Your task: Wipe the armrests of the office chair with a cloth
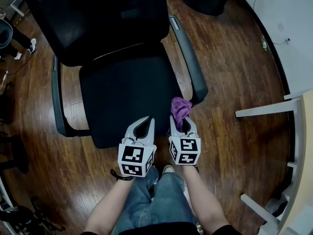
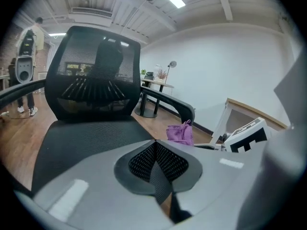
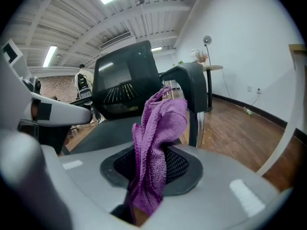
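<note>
Left gripper [image 1: 144, 125] was clenched on nothing, its jaws met, and it hovered over the front edge of the office chair [image 1: 98, 28] seat [image 1: 122, 97]. Just to its right, I had the right gripper [image 1: 182, 126] clamped on the purple cloth [image 1: 180, 107]. The cloth stood up out of the jaws, near the front end of the armrest [image 1: 191, 67] ahead of that gripper.
</note>
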Motion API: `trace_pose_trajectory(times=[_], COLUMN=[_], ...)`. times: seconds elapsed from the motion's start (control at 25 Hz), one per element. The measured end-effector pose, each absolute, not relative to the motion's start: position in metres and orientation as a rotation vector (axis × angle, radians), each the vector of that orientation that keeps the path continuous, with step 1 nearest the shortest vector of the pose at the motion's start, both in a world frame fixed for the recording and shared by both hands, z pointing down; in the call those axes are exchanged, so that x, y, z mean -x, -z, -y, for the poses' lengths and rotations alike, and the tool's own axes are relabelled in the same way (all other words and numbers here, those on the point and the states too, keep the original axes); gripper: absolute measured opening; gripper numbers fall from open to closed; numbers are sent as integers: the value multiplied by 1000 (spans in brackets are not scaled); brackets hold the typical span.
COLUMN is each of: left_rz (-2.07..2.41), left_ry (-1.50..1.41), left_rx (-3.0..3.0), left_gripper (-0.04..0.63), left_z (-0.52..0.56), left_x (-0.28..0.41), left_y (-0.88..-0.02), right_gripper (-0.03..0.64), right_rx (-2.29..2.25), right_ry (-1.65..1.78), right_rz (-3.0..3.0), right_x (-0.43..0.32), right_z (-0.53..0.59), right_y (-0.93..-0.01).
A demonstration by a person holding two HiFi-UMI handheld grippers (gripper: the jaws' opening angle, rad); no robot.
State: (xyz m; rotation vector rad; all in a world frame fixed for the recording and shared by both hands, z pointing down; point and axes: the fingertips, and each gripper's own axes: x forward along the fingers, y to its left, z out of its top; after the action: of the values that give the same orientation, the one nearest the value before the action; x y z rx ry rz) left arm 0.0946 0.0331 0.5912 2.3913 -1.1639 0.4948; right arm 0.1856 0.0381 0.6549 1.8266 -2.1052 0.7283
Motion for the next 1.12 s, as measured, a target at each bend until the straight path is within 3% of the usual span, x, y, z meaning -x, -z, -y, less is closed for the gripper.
trace_pose_trajectory(times=[0.76, 1.12], left_rz=[1431, 1578], left_ry=[-350, -260], left_rx=[-2343, -2310], left_gripper=[5, 3], left_z=[-80, -92], left_x=[-43, -12], left_y=[-407, -358], right_gripper=[101, 101], right_rx=[-1614, -1513], right_ry=[-402, -295], right_rz=[2413, 2541], right_x=[-106, -70], right_z=[-62, -78], right_y=[-413, -354])
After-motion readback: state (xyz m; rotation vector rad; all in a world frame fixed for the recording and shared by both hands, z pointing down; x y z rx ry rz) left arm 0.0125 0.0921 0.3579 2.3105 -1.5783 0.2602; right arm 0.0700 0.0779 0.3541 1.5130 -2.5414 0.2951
